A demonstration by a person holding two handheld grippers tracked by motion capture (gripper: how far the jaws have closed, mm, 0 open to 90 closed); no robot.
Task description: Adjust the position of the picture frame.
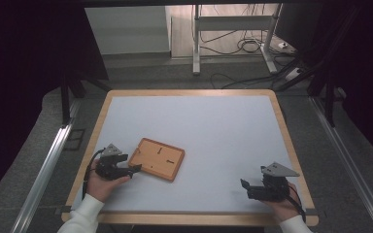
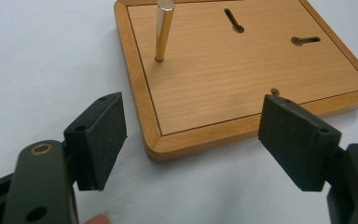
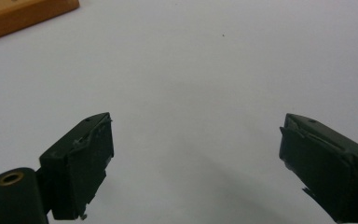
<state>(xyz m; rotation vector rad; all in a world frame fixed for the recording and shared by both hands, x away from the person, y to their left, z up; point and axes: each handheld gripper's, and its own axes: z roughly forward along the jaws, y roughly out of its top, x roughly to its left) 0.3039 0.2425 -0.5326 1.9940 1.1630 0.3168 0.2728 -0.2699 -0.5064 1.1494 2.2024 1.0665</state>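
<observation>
Left claw (image 2: pixel 191 135) wide open, empty, straddling near corner of wooden board (image 2: pixel 242 70). Board not gripped; brass peg (image 2: pixel 163 30) upright. Right claw (image 3: pixel 196 163) open, empty, well apart over counter (image 1: pixel 213 126). Work barely begun.

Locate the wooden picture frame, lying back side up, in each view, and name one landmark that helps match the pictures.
High view: wooden picture frame left of centre on the white table, just ahead of the left gripper.
Left gripper view: upper middle and right, near corner between the open jaws.
Right gripper view: one edge, top left corner.
Shared landmark: the white table.
</observation>
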